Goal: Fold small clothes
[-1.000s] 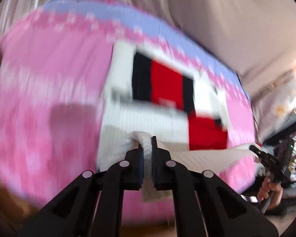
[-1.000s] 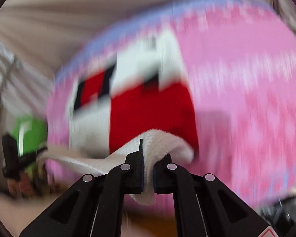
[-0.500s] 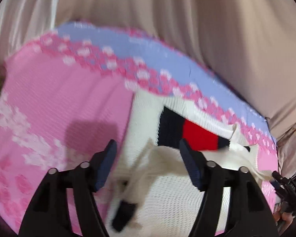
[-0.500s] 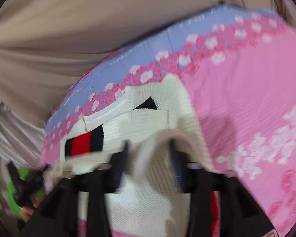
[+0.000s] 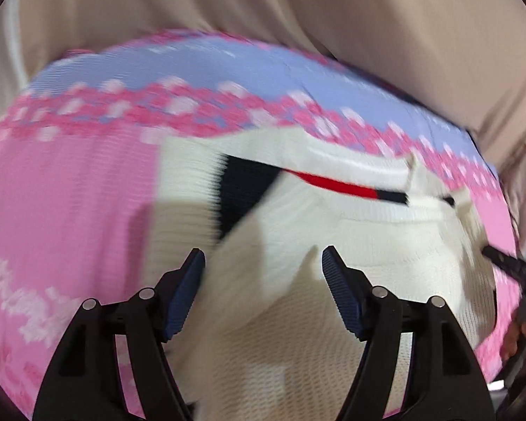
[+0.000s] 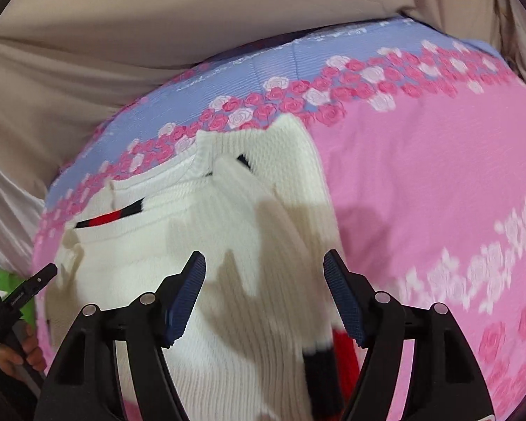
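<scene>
Backdrop: beige draped cloth (image 5: 333,17) fills the far side in both wrist views.
Surface: covered by a pink spread (image 6: 420,182) with a lilac border band and a row of pink and white roses; the left view of it is smeared by motion blur.
Sweater: a small cream knit sweater (image 6: 228,315) with red and black stripe blocks lies on the pink spread, its near part folded over onto the far part. Only a thin sliver of the red and black stripe shows near the far edge, most of the pattern being covered by the fold. Its near end runs out of the bottom of both views.
Left tongs: the left tongs (image 5: 263,270) stand wide apart over the cream knit, nothing between the pads; their shadow falls on the fabric. Whether the tips brush the knit cannot be told.
Right tongs: the right tongs (image 6: 264,270) are spread just as wide above the folded sweater, having just been opening, and grip nothing; a red and black patch peeks out beside the right-hand finger (image 6: 343,301).
Edges: each view catches the other tool and the holding hand at its rim, cut off and dim.
</scene>
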Action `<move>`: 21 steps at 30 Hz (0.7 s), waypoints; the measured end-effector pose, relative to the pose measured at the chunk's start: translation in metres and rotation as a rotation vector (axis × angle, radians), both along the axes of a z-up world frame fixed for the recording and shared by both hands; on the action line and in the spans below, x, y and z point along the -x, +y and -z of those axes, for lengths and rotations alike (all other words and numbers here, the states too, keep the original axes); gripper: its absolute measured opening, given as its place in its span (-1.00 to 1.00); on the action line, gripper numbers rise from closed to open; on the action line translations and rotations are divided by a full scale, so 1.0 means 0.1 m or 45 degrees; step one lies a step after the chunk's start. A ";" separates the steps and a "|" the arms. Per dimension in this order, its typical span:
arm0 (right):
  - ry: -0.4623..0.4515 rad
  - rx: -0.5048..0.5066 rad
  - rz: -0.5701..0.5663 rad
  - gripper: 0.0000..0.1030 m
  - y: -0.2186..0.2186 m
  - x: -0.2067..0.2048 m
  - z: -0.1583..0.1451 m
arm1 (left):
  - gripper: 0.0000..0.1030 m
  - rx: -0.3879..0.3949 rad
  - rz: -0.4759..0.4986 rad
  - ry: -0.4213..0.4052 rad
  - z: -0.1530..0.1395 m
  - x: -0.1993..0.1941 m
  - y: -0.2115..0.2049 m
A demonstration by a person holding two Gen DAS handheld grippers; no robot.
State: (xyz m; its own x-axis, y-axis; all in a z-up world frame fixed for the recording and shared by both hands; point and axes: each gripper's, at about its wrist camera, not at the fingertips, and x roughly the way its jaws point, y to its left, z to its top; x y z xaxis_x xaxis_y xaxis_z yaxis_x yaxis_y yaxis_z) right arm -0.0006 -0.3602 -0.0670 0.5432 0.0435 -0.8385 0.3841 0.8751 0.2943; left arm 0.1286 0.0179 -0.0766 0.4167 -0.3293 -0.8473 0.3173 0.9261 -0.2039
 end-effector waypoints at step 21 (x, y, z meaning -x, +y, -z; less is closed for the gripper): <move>-0.191 -0.077 0.045 -0.86 -0.51 -0.66 -0.43 | -0.85 0.102 -0.200 0.023 -0.16 -0.97 0.21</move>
